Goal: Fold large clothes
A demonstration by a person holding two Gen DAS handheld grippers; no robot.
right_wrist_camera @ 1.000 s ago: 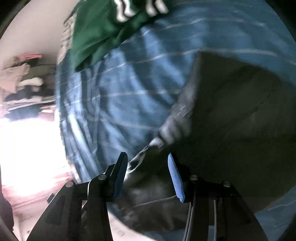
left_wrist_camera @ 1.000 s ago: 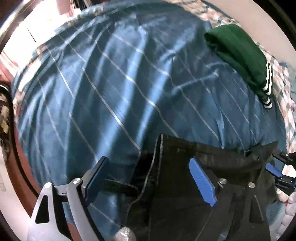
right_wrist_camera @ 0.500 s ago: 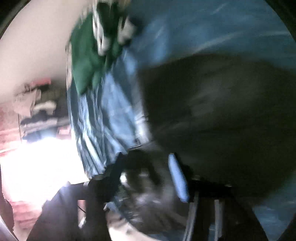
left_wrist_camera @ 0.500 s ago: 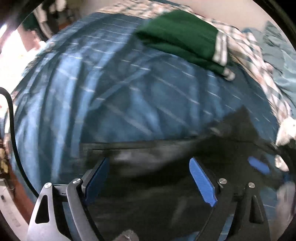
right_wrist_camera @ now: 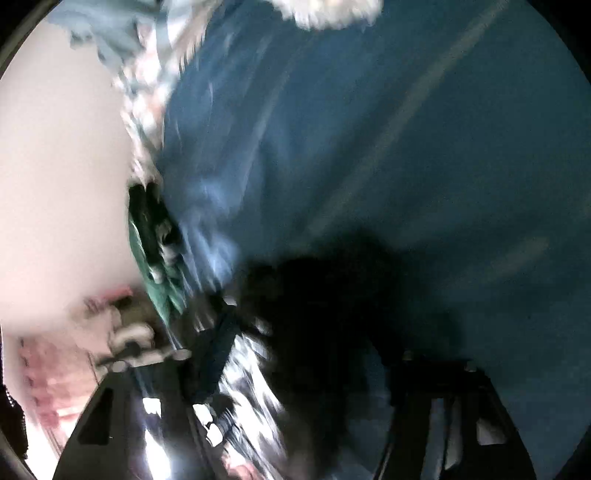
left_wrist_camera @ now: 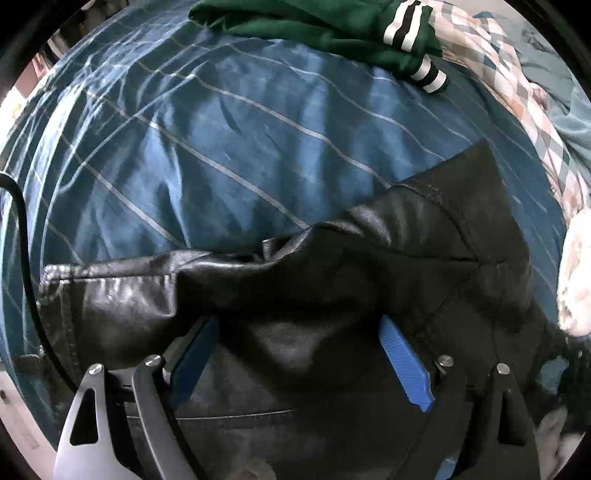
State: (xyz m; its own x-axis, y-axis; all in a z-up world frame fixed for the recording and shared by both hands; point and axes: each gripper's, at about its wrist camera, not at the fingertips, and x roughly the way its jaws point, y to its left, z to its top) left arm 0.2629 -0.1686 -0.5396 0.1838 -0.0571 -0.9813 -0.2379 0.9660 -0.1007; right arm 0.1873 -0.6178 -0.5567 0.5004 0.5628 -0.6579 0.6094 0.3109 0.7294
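A black leather-like garment [left_wrist_camera: 332, 280] lies bunched on the blue striped bedspread [left_wrist_camera: 229, 140]. My left gripper [left_wrist_camera: 299, 354] hovers over it with its blue fingers [left_wrist_camera: 404, 365] wide apart, and the fabric lies between and under them. In the right wrist view the picture is heavily blurred. The black garment [right_wrist_camera: 325, 314] fills the space in front of my right gripper [right_wrist_camera: 306, 369], and its jaws are hidden by blur and dark cloth.
A folded green garment with black and white cuffs [left_wrist_camera: 332, 26] lies at the far side of the bed. Checked bedding [left_wrist_camera: 517, 92] and a white fluffy item [left_wrist_camera: 576, 273] lie to the right. A black cable [left_wrist_camera: 22, 229] runs at the left edge.
Both grippers have swung round with the black garment. It now lies spread wider across the bed in front of the left gripper. The green garment appears nearer the top of the left view.
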